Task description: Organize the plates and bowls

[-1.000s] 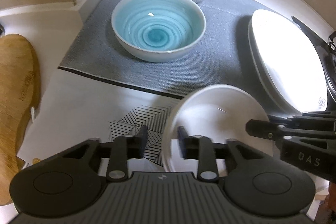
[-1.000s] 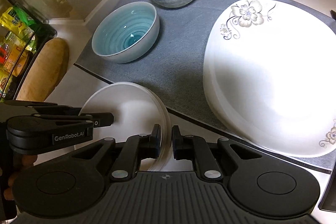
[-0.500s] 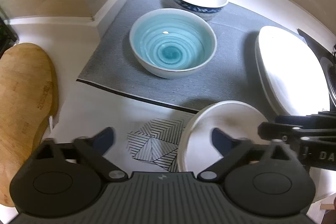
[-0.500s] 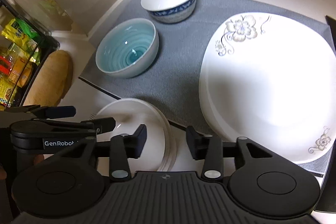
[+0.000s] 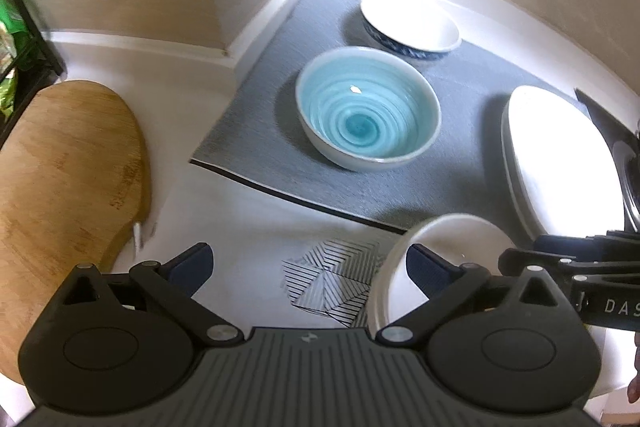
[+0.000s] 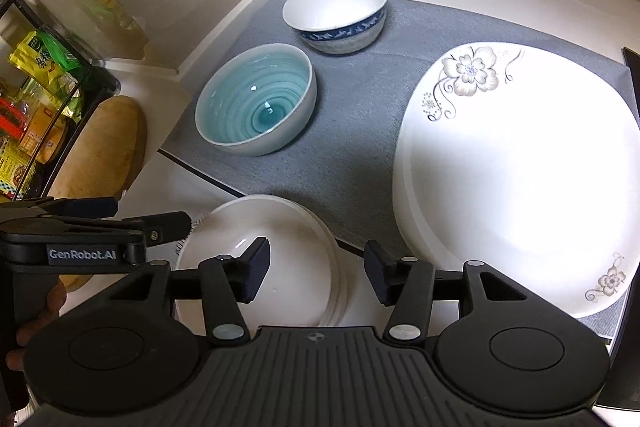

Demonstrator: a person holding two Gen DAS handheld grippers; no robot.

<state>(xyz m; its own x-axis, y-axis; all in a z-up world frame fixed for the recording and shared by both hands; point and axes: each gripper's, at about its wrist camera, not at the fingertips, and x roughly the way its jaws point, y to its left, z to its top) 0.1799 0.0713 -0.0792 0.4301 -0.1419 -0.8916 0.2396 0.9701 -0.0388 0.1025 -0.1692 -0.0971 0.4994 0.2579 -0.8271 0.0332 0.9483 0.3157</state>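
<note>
A stack of small white plates (image 6: 288, 247) rests on the white counter, at lower right in the left wrist view (image 5: 452, 247). My left gripper (image 5: 308, 265) is open, its right finger over the stack's left rim. My right gripper (image 6: 316, 269) is open, straddling the stack's right rim. A teal swirl bowl (image 5: 368, 117) (image 6: 256, 103) and a white bowl with a blue band (image 5: 410, 23) (image 6: 338, 13) sit on the grey mat (image 6: 360, 147). A large white flower-patterned plate (image 6: 520, 179) (image 5: 560, 163) lies on the mat's right side.
A wooden cutting board (image 5: 68, 187) (image 6: 100, 155) lies at the left. A black wire rack with snack packets (image 6: 36, 107) stands beyond it. A striped paper (image 5: 332, 279) lies under the small plates. Walls close the back corner.
Both grippers opened and let go of the small white plates, which now rest on the counter. Both grippers pulled back and rose a little.
</note>
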